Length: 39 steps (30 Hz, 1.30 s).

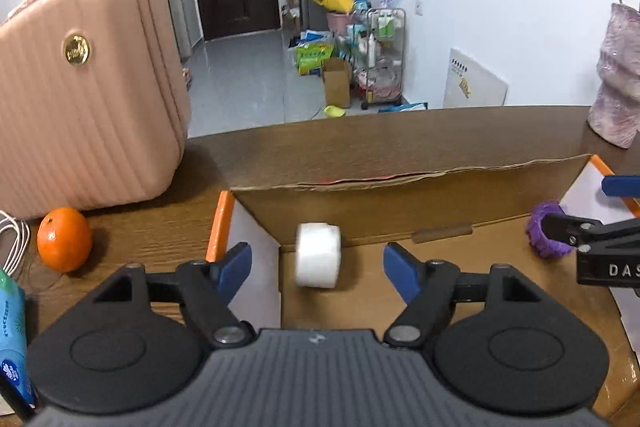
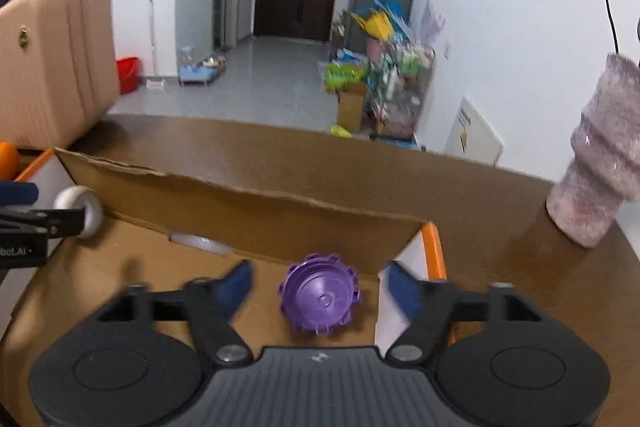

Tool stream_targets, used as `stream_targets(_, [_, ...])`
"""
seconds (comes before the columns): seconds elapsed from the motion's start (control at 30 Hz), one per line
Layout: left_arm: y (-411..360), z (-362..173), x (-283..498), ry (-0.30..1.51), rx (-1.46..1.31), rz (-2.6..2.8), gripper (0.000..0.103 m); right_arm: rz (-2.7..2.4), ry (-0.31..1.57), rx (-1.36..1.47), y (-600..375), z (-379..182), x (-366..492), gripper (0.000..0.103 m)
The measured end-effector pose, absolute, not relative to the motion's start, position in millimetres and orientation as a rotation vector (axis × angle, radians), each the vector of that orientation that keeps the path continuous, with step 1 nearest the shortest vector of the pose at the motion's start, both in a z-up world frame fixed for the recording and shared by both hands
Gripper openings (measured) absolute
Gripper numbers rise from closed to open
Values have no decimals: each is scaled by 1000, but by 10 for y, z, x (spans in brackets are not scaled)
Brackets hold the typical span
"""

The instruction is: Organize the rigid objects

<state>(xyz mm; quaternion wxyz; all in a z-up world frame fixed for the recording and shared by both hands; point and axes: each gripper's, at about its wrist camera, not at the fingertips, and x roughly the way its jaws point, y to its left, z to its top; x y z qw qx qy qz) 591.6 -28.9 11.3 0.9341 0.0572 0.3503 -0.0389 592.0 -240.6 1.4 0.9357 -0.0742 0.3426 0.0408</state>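
With both the left hand-held gripper (image 1: 318, 269) and right hand-held gripper (image 2: 318, 285) spread empty inside the cardboard box (image 1: 400, 183), a careless nudge could roll the white tape roll (image 1: 318, 255) or purple cap (image 2: 320, 297) lying on its floor.

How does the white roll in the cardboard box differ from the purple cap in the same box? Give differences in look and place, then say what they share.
The white roll is plain and smooth-sided; the purple cap has a notched, toothed rim. The white roll sits near the box's left end, between the open left gripper fingers; the purple cap sits near the right end, between the open right gripper fingers. Both are round and lie inside the cardboard box, ungripped.
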Motion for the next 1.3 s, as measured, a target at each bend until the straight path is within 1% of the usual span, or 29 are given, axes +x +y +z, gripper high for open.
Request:
stream_targets(0.1, [-305, 298, 5738, 689, 102, -92, 76, 64, 694, -132, -2446, 55, 5886, 86])
stream_targets(0.17, [-280, 557, 5445, 609, 74, -139, 85, 66, 654, -112, -2465, 136, 5744, 86])
stream_targets(0.27, [-232, 941, 4951, 496, 81, -155, 89, 101, 578, -65, -2521, 395, 5460, 86])
stream_targets(0.3, [-220, 1039, 4793, 470, 88, -163, 90, 115, 558, -56, -2528, 480, 5337, 86])
stream_targets(0.37, [-192, 1188, 4426, 433, 109, -159, 97, 152, 509, -35, -2540, 681, 5026, 86])
stream_targets(0.43, [-155, 1268, 4008, 383, 124, -149, 101, 183, 461, -10, -2569, 840, 4690, 89])
stream_targets(0.5, [-130, 1289, 3615, 343, 142, -131, 102, 217, 414, 5, -2580, 939, 4283, 91])
stream_targets(0.6, [-69, 1236, 3036, 298, 159, -115, 103, 239, 354, 12, -2613, 998, 3648, 98])
stream_targets(0.7, [28, 1124, 2607, 289, 138, -108, 103, 267, 282, 17, -2603, 1019, 3004, 103])
stream_targets(0.87, [128, 930, 1931, 275, 71, -66, 103, 255, 226, -9, -2607, 866, 2134, 103])
stream_targets(1.0, [143, 686, 1423, 249, 53, -25, 103, 227, 254, 49, -2652, 557, 1602, 103])
stream_targets(1.17, [103, 264, 965, 322, 0, -52, 103, 209, 278, 13, -2663, 66, 1022, 103])
stream_targets(1.3, [21, 63, 799, 347, 48, -89, 103, 221, 369, 109, -2758, -168, 878, 103])
